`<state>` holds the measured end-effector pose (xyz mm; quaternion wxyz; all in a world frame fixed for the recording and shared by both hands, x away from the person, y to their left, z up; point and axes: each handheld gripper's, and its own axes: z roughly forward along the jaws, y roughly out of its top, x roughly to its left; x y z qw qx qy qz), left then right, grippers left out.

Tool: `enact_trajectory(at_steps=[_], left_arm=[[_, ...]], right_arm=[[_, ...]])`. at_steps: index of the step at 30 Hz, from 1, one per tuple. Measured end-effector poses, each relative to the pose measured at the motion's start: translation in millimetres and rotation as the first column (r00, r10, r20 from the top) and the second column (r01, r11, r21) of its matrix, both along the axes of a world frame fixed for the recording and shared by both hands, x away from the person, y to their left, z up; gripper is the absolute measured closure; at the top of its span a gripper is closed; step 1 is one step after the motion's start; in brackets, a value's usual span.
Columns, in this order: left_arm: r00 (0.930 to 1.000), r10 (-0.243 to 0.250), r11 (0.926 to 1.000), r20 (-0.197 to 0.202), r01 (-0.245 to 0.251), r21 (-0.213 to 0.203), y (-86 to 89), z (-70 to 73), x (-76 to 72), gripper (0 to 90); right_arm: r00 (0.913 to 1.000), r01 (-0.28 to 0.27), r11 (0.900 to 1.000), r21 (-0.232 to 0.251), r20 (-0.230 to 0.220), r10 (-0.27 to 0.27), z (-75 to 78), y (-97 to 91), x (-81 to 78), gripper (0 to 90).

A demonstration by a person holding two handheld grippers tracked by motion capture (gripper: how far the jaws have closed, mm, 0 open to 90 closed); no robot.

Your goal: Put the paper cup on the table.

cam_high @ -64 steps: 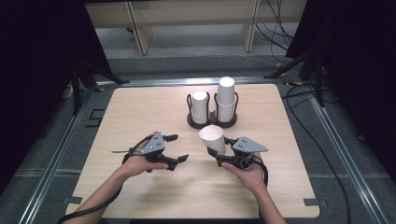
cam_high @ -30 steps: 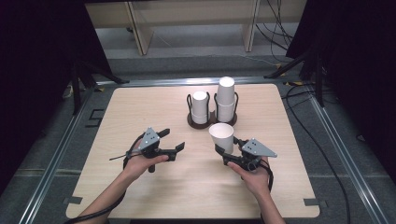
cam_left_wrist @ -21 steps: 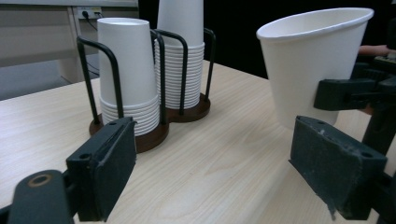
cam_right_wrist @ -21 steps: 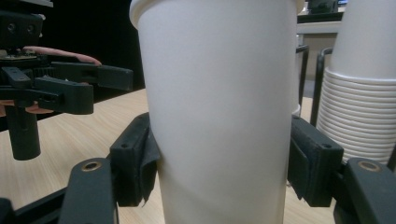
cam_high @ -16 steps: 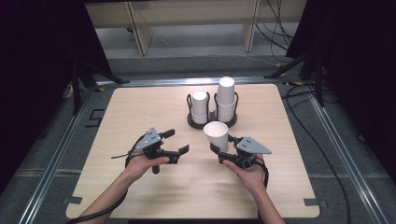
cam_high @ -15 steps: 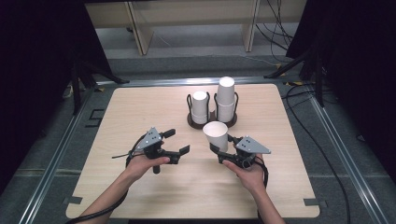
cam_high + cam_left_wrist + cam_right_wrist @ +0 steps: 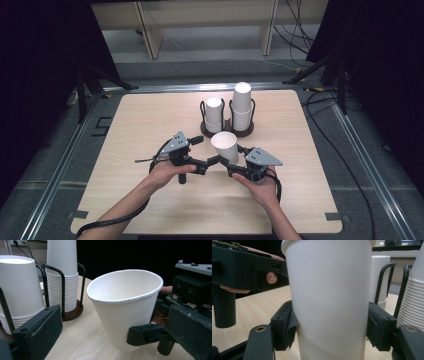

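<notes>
A white paper cup hangs tilted just above the table, mouth up. My right gripper is shut on its lower wall, both pads pressing it. My left gripper has come in from the left with its jaws just opened wide. They stand on either side of the cup without touching it. Behind the cup, a dark wire cup holder carries a short stack of cups and a taller stack.
The light wooden table has bare room on its left, right and front parts. The holder stands at the back centre, close behind both grippers. A metal frame borders the table, with cables on the floor at the right.
My left gripper has moved right toward the cup and spread its jaws wide, so that they now flank the cup. The right gripper keeps hold of the cup, almost still.
</notes>
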<state>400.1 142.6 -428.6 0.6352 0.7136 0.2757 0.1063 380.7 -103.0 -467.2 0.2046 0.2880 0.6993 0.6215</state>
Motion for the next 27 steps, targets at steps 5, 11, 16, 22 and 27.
enact_trajectory(at_steps=[5,11,16,22,27], left_arm=[[0.9998,-0.003,0.9999,-0.017,0.003,0.016,-4.5,-1.4,4.0,0.0],[0.9997,-0.02,0.9995,-0.015,0.02,0.025,-13.9,1.9,7.5,0.0],[0.9994,-0.029,0.9995,-0.021,0.029,0.015,-21.1,2.4,11.9,0.0],[0.9991,-0.03,0.9995,-0.031,0.03,0.013,-27.6,1.6,12.1,2.2],[0.9996,-0.016,0.9997,-0.021,0.017,0.02,-27.7,1.3,14.0,7.9]], right_arm=[[0.9999,0.004,0.9999,-0.011,-0.013,-0.004,1.2,3.1,-0.4,33.2],[0.9998,-0.018,0.9998,-0.005,-0.013,0.018,-0.7,9.5,2.5,33.2],[0.9998,-0.016,0.9998,-0.007,-0.01,0.016,-2.1,11.6,3.3,33.2],[0.9995,-0.026,0.9997,0.002,-0.017,0.026,-1.5,13.7,1.7,33.2],[0.9996,-0.011,0.9998,-0.016,0.027,0.011,-1.6,12.8,3.3,33.1]])
